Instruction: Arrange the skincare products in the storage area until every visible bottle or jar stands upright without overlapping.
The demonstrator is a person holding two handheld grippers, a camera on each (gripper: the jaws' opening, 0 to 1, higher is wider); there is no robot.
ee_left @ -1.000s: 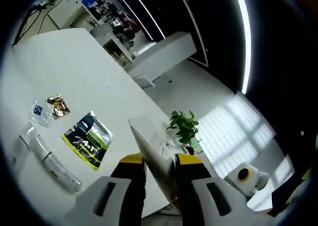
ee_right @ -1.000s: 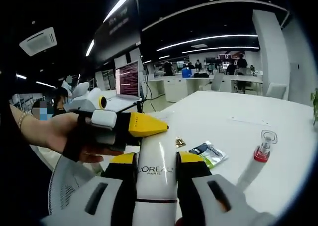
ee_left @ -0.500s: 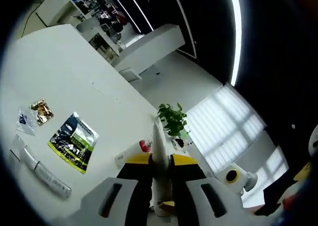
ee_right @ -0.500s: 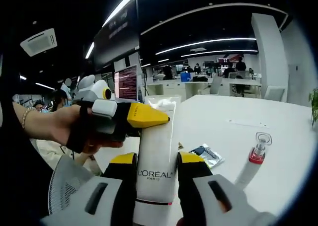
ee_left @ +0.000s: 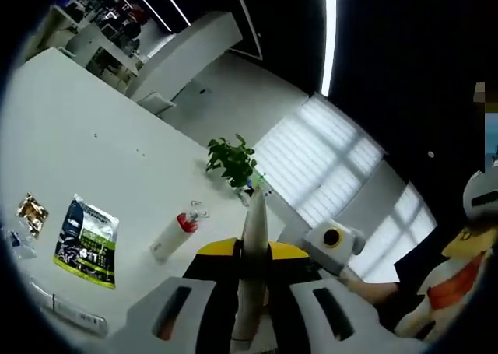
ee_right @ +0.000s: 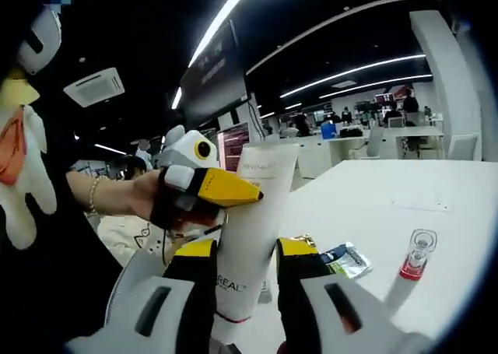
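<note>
Tube: white plastic L'Oreal squeeze tube (ee_right: 250, 237), lifted above the white tabletop (ee_right: 366, 206).
Right gripper (ee_right: 246, 264): I'm clamping its lower body.
Left gripper (ee_left: 243, 254): I'm pinching its crimped end, steadying it for standing upright.

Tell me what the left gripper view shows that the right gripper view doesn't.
Left gripper view alone: a potted plant past the table's far edge. Right gripper view alone: the tube's printed face and the left gripper closed on its upper end, held by a hand. Both: the white tube, the red-collared bottle lying on the table, and the green sachet.
</note>
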